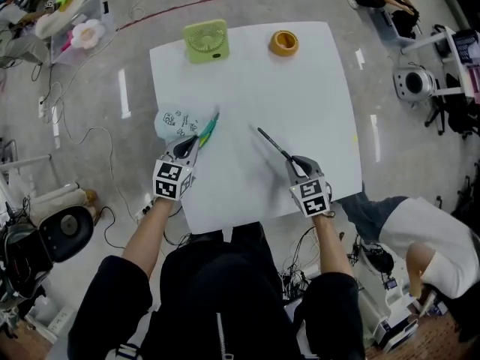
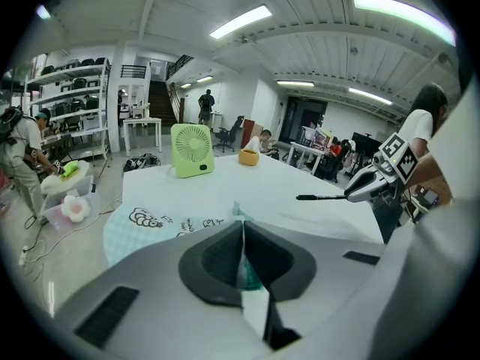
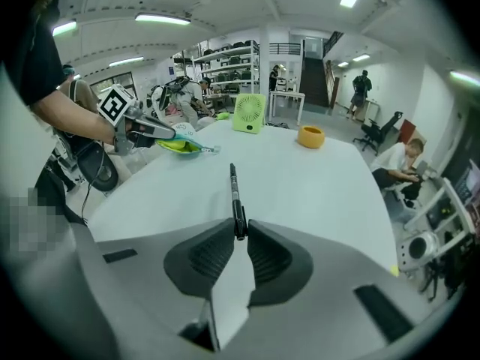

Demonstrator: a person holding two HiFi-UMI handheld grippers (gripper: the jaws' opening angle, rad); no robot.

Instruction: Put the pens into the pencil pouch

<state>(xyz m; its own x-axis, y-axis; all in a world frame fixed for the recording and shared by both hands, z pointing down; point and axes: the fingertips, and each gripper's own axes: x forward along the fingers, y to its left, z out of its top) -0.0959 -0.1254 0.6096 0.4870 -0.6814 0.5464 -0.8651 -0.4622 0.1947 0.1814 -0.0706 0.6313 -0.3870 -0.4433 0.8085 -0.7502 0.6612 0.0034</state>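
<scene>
Right gripper [image 3: 238,229] around black pen [image 3: 234,190]

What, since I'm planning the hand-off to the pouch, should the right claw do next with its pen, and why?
Probably carry the black pen, clamped in the right claw, across the table toward the pouch, tip first. The left claw is shut on the pouch's edge, and the pen sits well apart from it.
</scene>
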